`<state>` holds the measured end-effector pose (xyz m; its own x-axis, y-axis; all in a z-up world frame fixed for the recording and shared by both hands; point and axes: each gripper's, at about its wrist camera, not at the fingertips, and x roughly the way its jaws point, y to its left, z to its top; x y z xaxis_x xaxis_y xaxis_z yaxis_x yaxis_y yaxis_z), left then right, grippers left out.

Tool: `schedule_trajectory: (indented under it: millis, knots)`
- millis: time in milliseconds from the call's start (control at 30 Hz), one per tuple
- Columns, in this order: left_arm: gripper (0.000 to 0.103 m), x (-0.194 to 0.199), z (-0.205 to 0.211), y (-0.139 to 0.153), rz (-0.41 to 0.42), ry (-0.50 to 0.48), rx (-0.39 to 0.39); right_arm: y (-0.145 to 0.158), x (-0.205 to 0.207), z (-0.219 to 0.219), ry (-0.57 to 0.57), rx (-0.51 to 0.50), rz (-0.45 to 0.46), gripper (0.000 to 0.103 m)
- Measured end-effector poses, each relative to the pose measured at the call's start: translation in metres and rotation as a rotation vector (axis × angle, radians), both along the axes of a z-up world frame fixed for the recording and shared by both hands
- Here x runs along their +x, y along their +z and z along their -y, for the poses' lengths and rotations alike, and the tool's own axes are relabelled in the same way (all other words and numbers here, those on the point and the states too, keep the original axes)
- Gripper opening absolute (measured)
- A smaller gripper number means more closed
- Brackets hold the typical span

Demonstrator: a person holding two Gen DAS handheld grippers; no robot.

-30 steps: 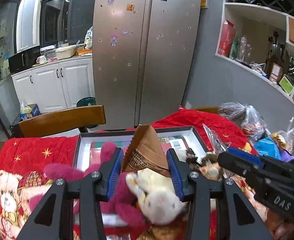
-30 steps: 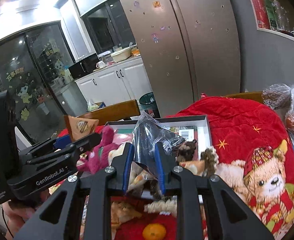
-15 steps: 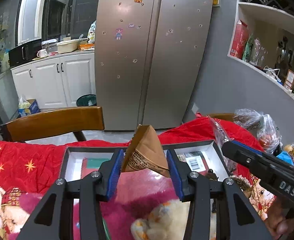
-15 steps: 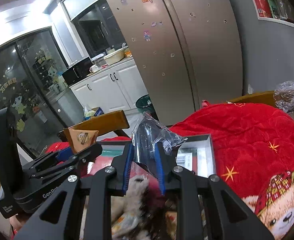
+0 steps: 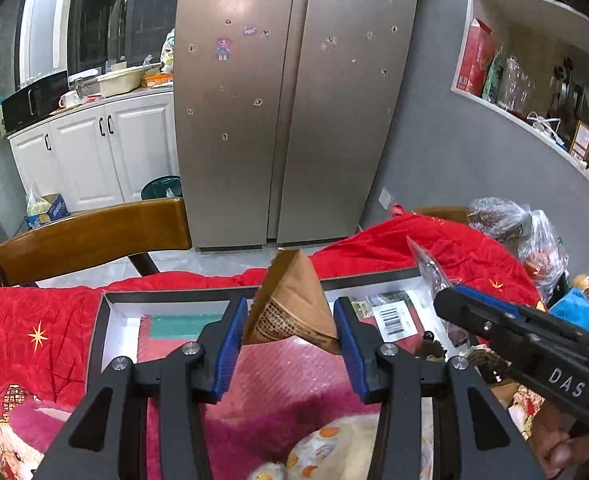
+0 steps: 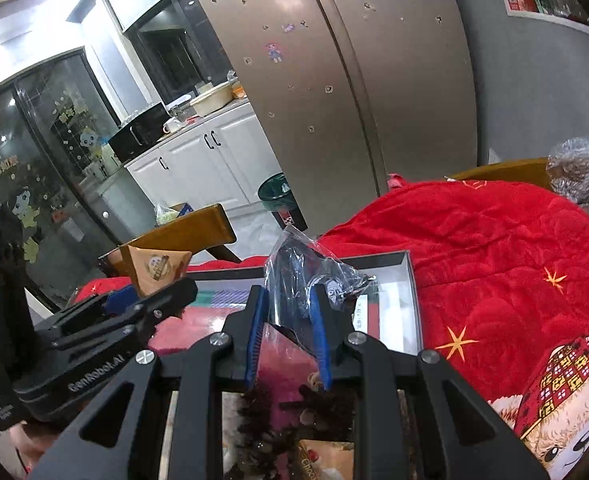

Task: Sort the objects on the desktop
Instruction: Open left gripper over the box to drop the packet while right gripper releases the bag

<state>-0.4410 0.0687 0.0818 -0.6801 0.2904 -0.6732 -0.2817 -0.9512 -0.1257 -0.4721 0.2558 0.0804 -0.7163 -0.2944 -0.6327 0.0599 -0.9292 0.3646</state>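
Note:
My left gripper (image 5: 292, 316) is shut on a brown triangular paper snack packet (image 5: 292, 304) and holds it above a shallow grey box (image 5: 106, 312) lined with pink bubble wrap. The packet also shows in the right wrist view (image 6: 154, 270). My right gripper (image 6: 288, 312) is shut on a clear plastic bag (image 6: 310, 276) holding dark small items, above the same box (image 6: 412, 292). The right gripper also shows at the right of the left wrist view (image 5: 494, 320).
The box sits on a red quilt (image 6: 494, 260) with bear prints. Plush toys (image 5: 314, 440) and pine cones (image 6: 286, 404) lie at the near side. A wooden chair back (image 5: 86, 240) stands beyond the table. Plastic bags (image 5: 534, 236) sit at the right.
Both grippers have moved forward and up over the box with their loads. The plush toys have dropped toward the bottom of both views.

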Motion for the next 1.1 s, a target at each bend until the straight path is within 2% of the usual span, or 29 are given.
schedule_trajectory:
  millis: [633, 667, 700, 800, 833, 900, 967, 1067, 1100]
  knots:
    - [0.046, -0.004, -0.004, -0.011, 0.027, 0.002, -0.038, -0.018, 0.002, 0.001, 0.015, -0.006, 0.044, 0.024]
    - [0.049, -0.005, -0.004, -0.011, 0.032, 0.002, -0.044, -0.019, 0.002, 0.001, 0.016, -0.010, 0.045, 0.025]
    - [0.055, -0.005, -0.005, -0.011, 0.034, 0.001, -0.047, -0.019, 0.002, 0.001, 0.016, -0.016, 0.045, 0.027]
    - [0.056, -0.005, -0.005, -0.010, 0.029, 0.006, -0.054, -0.015, 0.005, 0.001, 0.013, -0.014, 0.022, 0.034]
    - [0.056, -0.006, -0.004, -0.010, 0.030, 0.009, -0.054, -0.012, 0.007, -0.001, 0.009, -0.026, 0.010, 0.039]
    - [0.056, -0.006, -0.002, -0.009, 0.033, 0.011, -0.043, -0.008, 0.008, -0.007, 0.004, -0.060, -0.010, 0.055]
    - [0.056, -0.007, 0.002, -0.008, 0.034, 0.015, -0.021, -0.002, 0.010, -0.009, 0.007, -0.078, -0.035, 0.061]
    - [0.057, -0.008, 0.009, -0.006, 0.036, 0.021, 0.004, 0.005, 0.012, -0.011, 0.008, -0.092, -0.053, 0.077]
    - [0.070, -0.008, 0.009, -0.005, 0.043, 0.023, 0.003, 0.007, 0.013, -0.011, 0.016, -0.103, -0.057, 0.078]
